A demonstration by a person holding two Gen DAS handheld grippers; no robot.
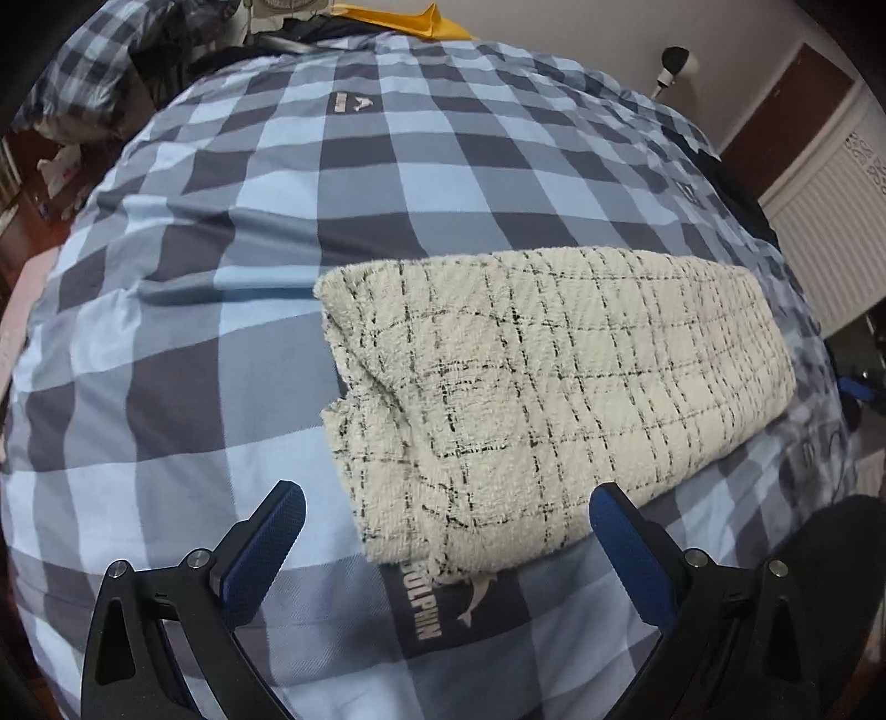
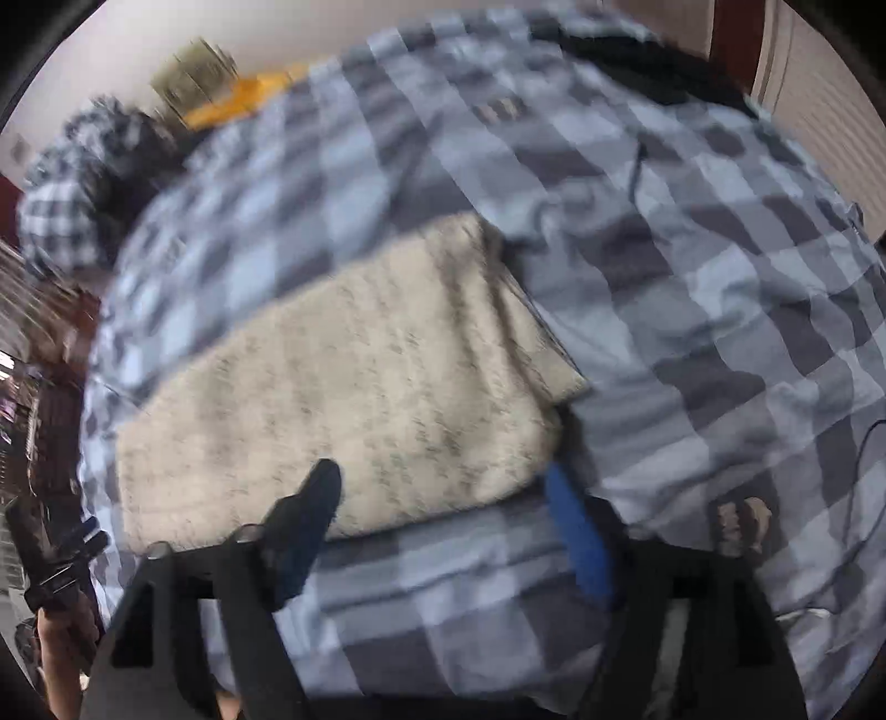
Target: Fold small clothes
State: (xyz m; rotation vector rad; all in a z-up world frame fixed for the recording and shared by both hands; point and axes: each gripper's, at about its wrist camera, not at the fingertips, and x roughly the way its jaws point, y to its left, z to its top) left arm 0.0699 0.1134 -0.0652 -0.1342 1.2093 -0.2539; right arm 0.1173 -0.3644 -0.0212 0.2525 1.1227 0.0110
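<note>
A cream garment with thin black check lines (image 1: 542,382) lies folded into a thick rectangle on the blue-and-grey checked bed cover (image 1: 221,310). My left gripper (image 1: 446,498) is open and empty, just in front of the garment's near left corner, fingers straddling that corner without touching. The right wrist view is motion-blurred; the folded garment (image 2: 343,382) lies ahead. My right gripper (image 2: 443,482) is open and empty at the garment's near edge, its left finger over the cloth. The left gripper and the hand holding it (image 2: 61,559) show at the far left.
Dark clothes and a yellow item (image 1: 410,19) are piled at the bed's far edge. A checked pillow (image 1: 94,50) lies at the far left. A wall, radiator (image 1: 836,221) and dark door are on the right. A thin dark cable (image 2: 637,166) lies on the cover.
</note>
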